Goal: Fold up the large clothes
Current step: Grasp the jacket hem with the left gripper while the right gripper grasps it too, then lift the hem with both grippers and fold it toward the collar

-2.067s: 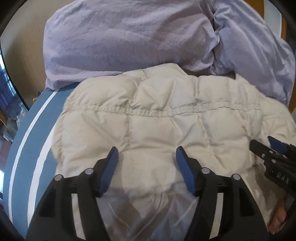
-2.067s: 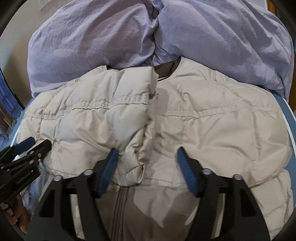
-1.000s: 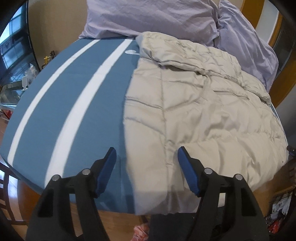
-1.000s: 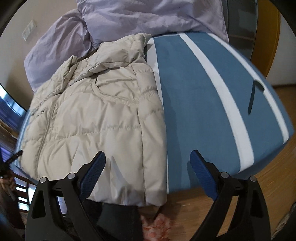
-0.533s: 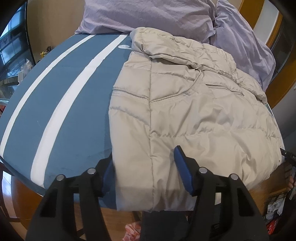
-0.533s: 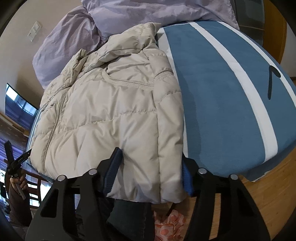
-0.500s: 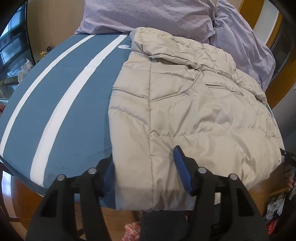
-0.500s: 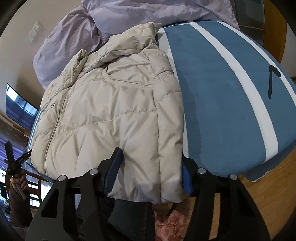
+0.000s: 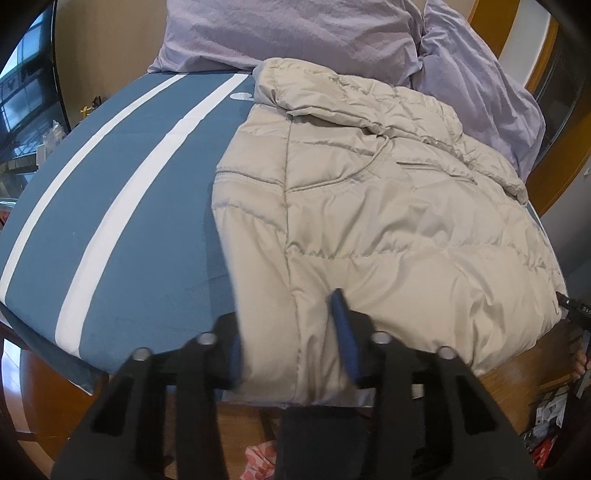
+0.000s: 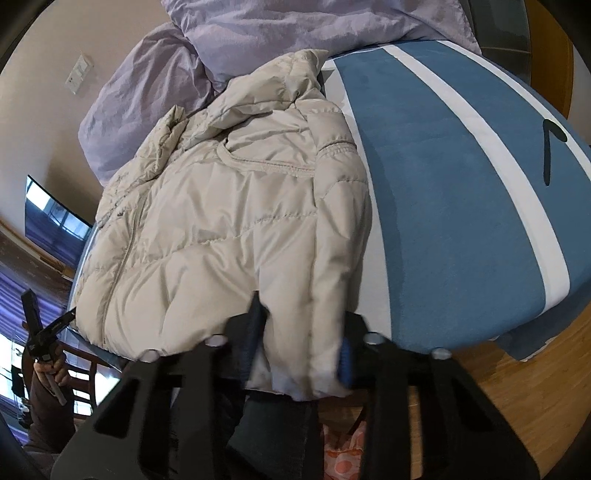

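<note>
- A beige quilted puffer jacket lies spread on a blue table cover with white stripes, which drapes a wooden table; the jacket's hem hangs just over the near edge.
- In the left wrist view the jacket fills the right part of the cover, with its collar end towards the far edge.
- A heap of pale purple fabric sits along the far edge, touching the jacket's collar end.
- The left gripper sits at the near edge, on the jacket's left hem corner. Its jaws have just been closing, and the blue pads press a bunched fold of the hem between them.
- The right gripper sits at the near edge, on the jacket's right hem corner. Its jaws have also just been closing, and they pinch a thick fold of hem with pale lining showing beneath.
- In the right wrist view the jacket's zip runs down the left part of the front, and bare striped cover stretches to the right of the jacket.
- A small dark mark shows on the cover near its right edge.
- In the right wrist view the left gripper shows small at the far left, held in the person's hand.
- Wooden floor shows below the near edge.
</note>
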Tool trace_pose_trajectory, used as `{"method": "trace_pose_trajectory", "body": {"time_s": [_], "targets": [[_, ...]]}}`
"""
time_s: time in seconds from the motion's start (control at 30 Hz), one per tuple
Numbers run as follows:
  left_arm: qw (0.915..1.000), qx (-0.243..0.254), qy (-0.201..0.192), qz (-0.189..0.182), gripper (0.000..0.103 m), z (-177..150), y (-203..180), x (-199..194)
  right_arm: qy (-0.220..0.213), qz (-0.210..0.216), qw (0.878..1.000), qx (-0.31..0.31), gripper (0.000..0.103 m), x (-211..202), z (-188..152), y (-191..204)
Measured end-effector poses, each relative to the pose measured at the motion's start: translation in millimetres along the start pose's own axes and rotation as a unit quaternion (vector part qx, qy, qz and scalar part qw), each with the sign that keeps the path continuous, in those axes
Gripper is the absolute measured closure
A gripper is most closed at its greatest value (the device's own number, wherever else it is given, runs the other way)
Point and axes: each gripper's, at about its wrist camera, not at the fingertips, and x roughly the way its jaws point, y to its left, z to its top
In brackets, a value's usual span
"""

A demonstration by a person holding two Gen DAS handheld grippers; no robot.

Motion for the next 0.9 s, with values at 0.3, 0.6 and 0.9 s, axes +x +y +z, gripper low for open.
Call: {"method": "trace_pose_trajectory", "body": {"time_s": [0.3, 0.6, 0.9], "targets": [[0.9993, -0.002, -0.037, -0.005, 0.088, 13.3, -6.0, -26.7, -0.051, 0.001, 0.999, -0.002, 0.089, -23.9, 13.0, 10.3], [0.9954, 0.027, -0.087, 0.03, 0.09, 50.0, -26.1, -55.4, -0.108, -0.012, 0.994, -0.03, 0.089, -44.0, 51.4, 40.0], [0.9888, 0.03, -0.135, 0.056, 0.09, 110.7, -41.4, -67.1, -0.17, -0.036, 0.983, -0.054, 0.089, -55.1, 110.4, 70.1]]}}
